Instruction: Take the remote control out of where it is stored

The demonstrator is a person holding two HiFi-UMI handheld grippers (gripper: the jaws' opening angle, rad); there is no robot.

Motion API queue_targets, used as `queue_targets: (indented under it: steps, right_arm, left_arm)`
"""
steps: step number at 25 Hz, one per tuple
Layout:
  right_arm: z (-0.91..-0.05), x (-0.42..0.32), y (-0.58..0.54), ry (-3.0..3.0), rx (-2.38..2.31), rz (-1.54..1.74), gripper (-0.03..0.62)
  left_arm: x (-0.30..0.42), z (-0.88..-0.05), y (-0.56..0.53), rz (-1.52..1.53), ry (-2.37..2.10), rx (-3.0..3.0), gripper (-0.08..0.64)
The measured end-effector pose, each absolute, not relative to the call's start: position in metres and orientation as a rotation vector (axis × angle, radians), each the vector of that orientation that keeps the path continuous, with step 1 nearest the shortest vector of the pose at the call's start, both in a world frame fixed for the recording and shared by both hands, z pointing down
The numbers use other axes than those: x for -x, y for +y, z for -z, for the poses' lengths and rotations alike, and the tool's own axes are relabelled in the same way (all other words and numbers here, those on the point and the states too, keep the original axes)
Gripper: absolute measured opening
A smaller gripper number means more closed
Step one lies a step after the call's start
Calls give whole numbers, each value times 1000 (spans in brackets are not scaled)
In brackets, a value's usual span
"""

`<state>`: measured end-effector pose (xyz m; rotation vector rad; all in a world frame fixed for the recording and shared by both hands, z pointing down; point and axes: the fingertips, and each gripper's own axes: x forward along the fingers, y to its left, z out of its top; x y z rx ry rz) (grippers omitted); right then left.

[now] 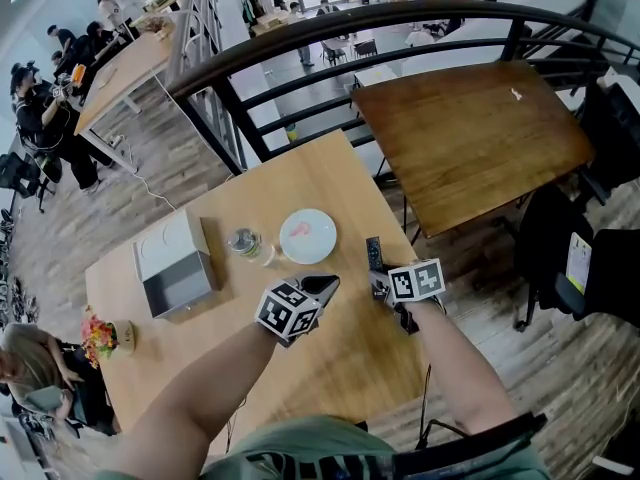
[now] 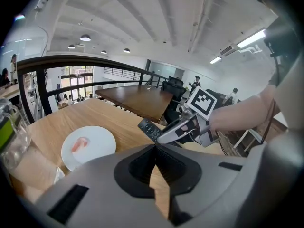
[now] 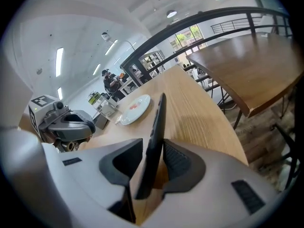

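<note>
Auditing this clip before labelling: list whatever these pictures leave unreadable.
Remote control button labels: edge-on in the right gripper view, clamped by the right gripper; too small in the other views.
Pink item on the plate: too small to identify anywhere.
Glass jar: cut off by the left gripper view's edge.

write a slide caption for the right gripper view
Right gripper holds the remote control on edge at the wooden table, plate and left gripper beyond.
</note>
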<state>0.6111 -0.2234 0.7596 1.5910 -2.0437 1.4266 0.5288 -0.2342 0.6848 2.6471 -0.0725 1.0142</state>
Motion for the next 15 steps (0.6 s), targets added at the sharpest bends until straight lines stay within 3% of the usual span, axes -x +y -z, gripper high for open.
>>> queue_targets:
  steps: [6,15]
  right_arm:
    - [-757,-611,-223,-2027,-1564,-1363,257]
    - [-749,-635,-221,-1980,-1704,-1288,261]
  left_arm:
    - [-527,-688,-235,-1013,-82,-2635,5]
    - [-524,-683,-236,-999,-87,-2646,5]
